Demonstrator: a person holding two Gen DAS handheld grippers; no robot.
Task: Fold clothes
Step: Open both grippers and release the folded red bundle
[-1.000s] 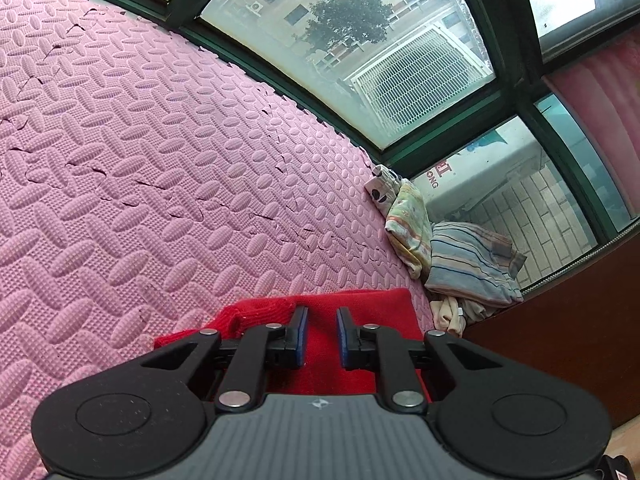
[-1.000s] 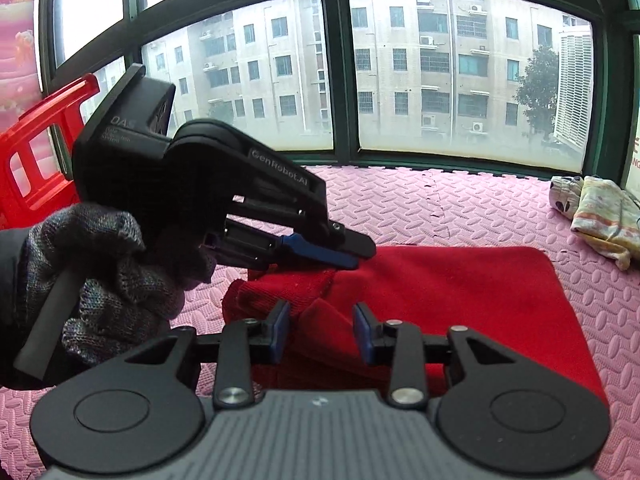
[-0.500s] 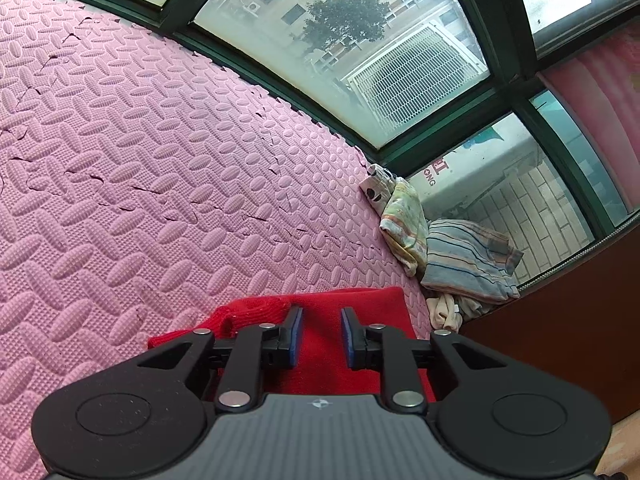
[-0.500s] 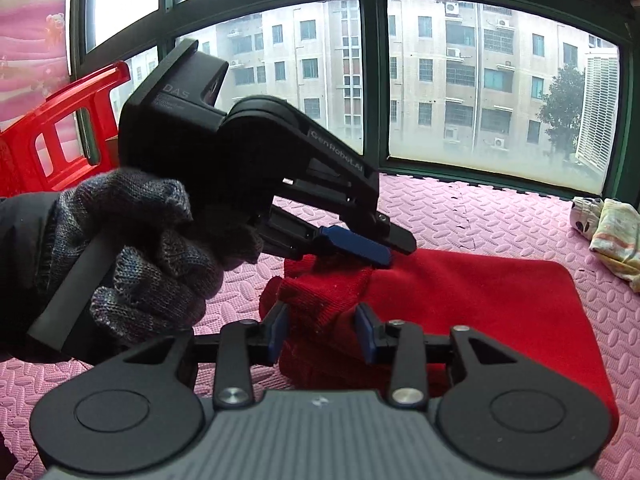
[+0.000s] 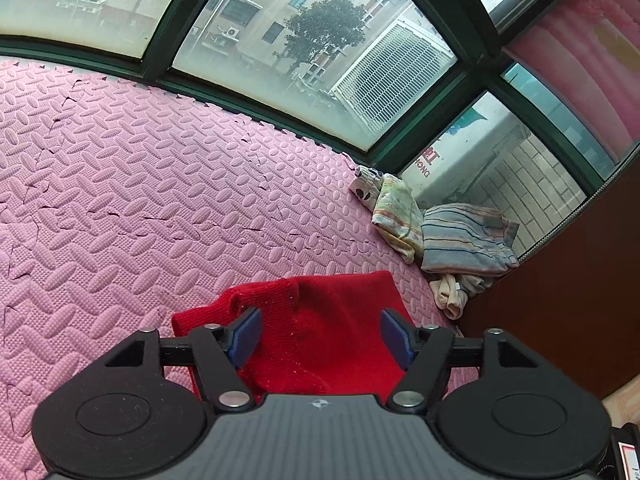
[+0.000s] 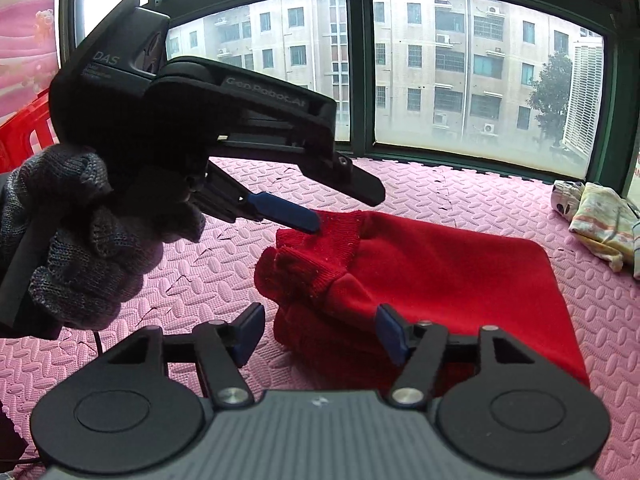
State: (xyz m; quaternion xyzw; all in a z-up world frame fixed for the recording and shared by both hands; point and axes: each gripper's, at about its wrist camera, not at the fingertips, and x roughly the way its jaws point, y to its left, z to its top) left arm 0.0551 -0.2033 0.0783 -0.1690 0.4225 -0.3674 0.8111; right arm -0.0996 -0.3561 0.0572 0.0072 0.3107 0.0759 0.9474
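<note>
- Red knit garment (image 6: 440,280) lies on the pink foam floor mat (image 5: 140,208), folded into a rough rectangle; its ribbed edge (image 6: 320,256) is bunched and raised at the end nearest the grippers.
- In the left wrist view the same garment (image 5: 332,332) sits right under the gripper, with a ribbed fold peaking just ahead of the left pad.
- Left gripper (image 5: 320,336): jaws spread wide and opening; red fabric shows between the blue pads (image 5: 244,334), but the pads do not press on it.
- From the right wrist view the left gripper (image 6: 336,212) hangs over the bunched ribbed edge; one blue pad tip looks to be at or just touching the knit, exact contact unclear. A hand in a grey knit glove (image 6: 92,240) holds it.
- Right gripper (image 6: 318,332): jaws also spread and opening; the near end of the garment lies between the pads, with no pinch visible.
- Far right on the mat, well apart from the red garment: a small pile of other clothes (image 5: 432,232), with a pale patterned piece, a striped one (image 5: 464,240) and a cream item.
- Behind the mat: dark green window frame (image 6: 356,68), with apartment blocks and a tree outside.
- Red plastic item (image 6: 24,136) at the left edge, partly hidden behind the left gripper body.
</note>
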